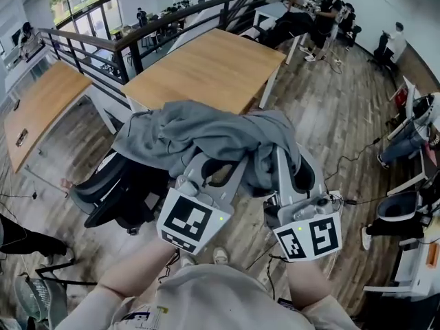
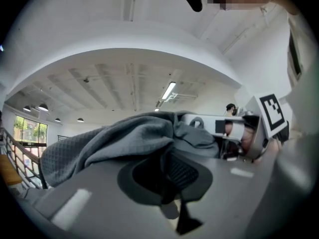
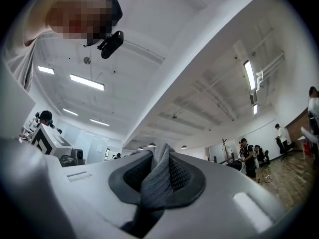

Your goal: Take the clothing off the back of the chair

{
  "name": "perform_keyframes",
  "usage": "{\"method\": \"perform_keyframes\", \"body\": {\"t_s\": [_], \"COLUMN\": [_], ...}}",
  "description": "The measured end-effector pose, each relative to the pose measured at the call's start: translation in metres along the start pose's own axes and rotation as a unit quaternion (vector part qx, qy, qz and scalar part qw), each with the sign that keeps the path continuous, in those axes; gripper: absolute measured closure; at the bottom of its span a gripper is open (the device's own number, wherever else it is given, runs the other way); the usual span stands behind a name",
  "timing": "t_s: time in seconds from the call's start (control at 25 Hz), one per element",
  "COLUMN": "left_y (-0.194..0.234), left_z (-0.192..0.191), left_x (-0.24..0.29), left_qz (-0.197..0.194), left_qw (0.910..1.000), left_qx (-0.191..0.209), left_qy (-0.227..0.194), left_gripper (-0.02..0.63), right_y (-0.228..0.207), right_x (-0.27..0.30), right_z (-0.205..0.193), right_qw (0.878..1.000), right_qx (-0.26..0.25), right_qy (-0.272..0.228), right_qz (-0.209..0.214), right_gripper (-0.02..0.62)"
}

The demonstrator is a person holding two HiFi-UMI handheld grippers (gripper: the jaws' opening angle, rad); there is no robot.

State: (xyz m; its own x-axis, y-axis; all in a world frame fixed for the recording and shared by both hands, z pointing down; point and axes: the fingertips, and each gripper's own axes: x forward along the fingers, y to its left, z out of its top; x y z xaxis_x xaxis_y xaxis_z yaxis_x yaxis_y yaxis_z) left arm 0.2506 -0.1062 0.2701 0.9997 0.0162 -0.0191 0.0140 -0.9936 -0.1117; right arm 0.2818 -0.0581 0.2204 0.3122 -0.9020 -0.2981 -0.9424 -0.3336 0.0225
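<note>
A grey quilted garment (image 1: 199,136) hangs bunched in the air between my two grippers, lifted off the black office chair (image 1: 113,194) that stands below and to the left of it. My left gripper (image 1: 210,170) is shut on a fold of it, and cloth covers the fingertips. In the left gripper view the garment (image 2: 114,143) drapes over the jaws of the left gripper (image 2: 168,177). My right gripper (image 1: 280,162) is shut on another fold. A strip of the grey cloth (image 3: 158,171) is pinched in the right gripper (image 3: 157,179).
A large wooden table (image 1: 213,60) stands just beyond the garment, and another (image 1: 41,105) at the left behind a dark railing (image 1: 103,47). People (image 1: 328,9) stand at the far right. A desk and chair (image 1: 402,212) are at the right edge, with cables (image 1: 350,160) on the wooden floor.
</note>
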Motion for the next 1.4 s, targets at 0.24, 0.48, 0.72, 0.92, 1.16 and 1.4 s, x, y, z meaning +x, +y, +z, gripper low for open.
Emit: {"method": "perform_keyframes", "body": {"t_s": [0.24,0.48,0.72,0.92,1.16,1.4], "left_y": [-0.042,-0.075,-0.095,-0.114,-0.128,-0.131], "left_z": [-0.003,-0.013,-0.035,-0.069,-0.094,-0.127], "left_x": [0.023,0.04,0.052,0.058,0.06,0.052], "left_qz": [-0.052,-0.084,-0.103,-0.117,-0.126,-0.127], "left_qw": [0.9986,0.9964,0.9942,0.9909,0.9876,0.984], "left_qx": [-0.009,-0.011,-0.019,-0.032,-0.038,-0.048], "left_qy": [0.001,0.003,0.024,0.059,0.085,0.116], "left_gripper": [0.583,0.583,0.583,0.583,0.583,0.583], "right_y": [-0.029,-0.051,-0.06,-0.07,-0.078,-0.076], "right_x": [-0.035,-0.063,-0.077,-0.096,-0.111,-0.12], "right_z": [0.004,-0.002,-0.022,-0.053,-0.078,-0.112], "right_qw": [0.998,0.995,0.994,0.992,0.989,0.985], "right_qx": [-0.033,-0.043,-0.042,-0.02,0.008,0.026], "right_qy": [0.01,0.025,0.052,0.082,0.103,0.138], "right_qz": [-0.049,-0.081,-0.089,-0.096,-0.104,-0.1], "right_gripper": [0.555,0.555,0.555,0.555,0.555,0.555]}}
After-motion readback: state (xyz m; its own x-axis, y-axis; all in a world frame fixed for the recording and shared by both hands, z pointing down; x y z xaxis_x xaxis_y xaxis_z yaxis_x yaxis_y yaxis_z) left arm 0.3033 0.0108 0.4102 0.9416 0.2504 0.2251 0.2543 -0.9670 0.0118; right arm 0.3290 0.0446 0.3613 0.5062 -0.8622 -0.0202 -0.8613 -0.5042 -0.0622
